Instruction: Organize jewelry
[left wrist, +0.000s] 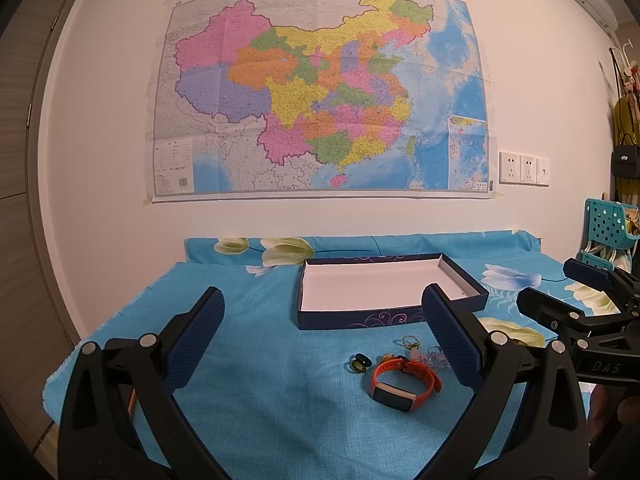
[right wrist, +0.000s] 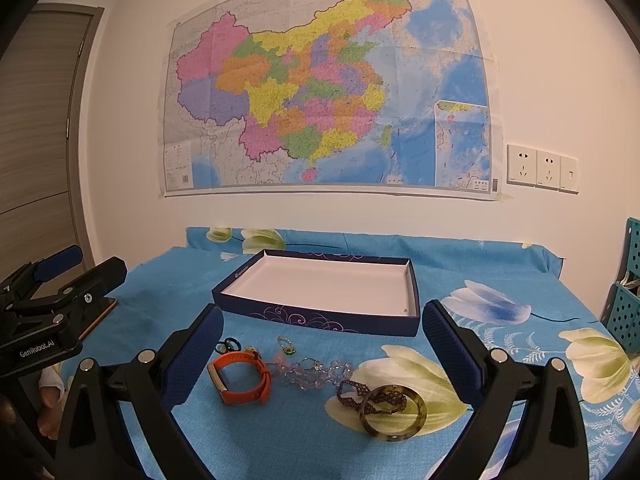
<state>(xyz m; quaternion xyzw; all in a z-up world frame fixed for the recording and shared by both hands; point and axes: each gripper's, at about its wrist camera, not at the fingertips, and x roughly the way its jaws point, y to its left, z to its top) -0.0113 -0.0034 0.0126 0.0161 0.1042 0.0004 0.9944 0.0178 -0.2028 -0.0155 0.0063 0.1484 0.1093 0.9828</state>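
Stage: start; nothing yet in shallow navy cardboard box with white lining (right wrist: 320, 280), on blue floral-clothed bench (right wrist: 280, 440). Orange-strapped smartwatch (right wrist: 240, 378), clear bead bracelet (right wrist: 316, 372), mottled olive bangle (right wrist: 394, 412) in front. Left hand-held gripper (left wrist: 324, 344) and right hand-held gripper (right wrist: 322, 350): wide, empty. Next, probably: descend, pinch one piece.

A colourful map (left wrist: 320, 92) hangs on the white wall (left wrist: 112, 120) beside sockets (left wrist: 524, 168).

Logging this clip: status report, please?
Left gripper and right gripper open, holding nothing. Box empty. Orange watch, bangle, beads on cloth. Nothing blocking.
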